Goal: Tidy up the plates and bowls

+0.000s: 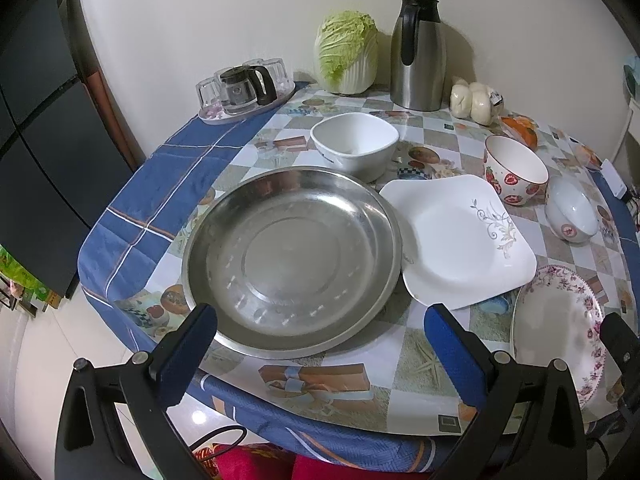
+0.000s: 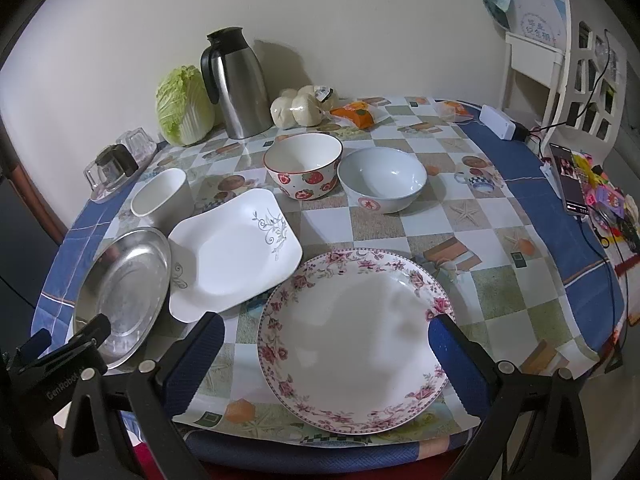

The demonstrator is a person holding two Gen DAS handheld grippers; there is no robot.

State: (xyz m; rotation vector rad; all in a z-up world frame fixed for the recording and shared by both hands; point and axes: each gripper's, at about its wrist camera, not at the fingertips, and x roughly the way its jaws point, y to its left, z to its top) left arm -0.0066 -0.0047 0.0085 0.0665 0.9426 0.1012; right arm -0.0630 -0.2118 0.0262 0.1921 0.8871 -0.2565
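Six pieces of tableware lay spread across the bench [image 2: 472, 216], none stacked. The left tool [image 1: 320, 336] hung with its blue fingers spread wide and nothing between them, at the near rim of the steel plate [image 1: 292, 256], which sat at the bench's left side. Touching that plate's right edge lay the square white plate [image 1: 460, 240], and behind the two stood the square white bowl [image 1: 356, 144]. The right tool [image 2: 326, 352] was likewise spread and gripped nothing, its fingers flanking the floral plate [image 2: 352, 336] near the front edge. Farther back, the strawberry bowl [image 2: 304, 166] and the pale round bowl [image 2: 382, 180] stood upright just beside each other. Along the wall stood a steel jug [image 2: 238, 84], a cabbage [image 2: 184, 104] and a bag of buns [image 2: 300, 108].
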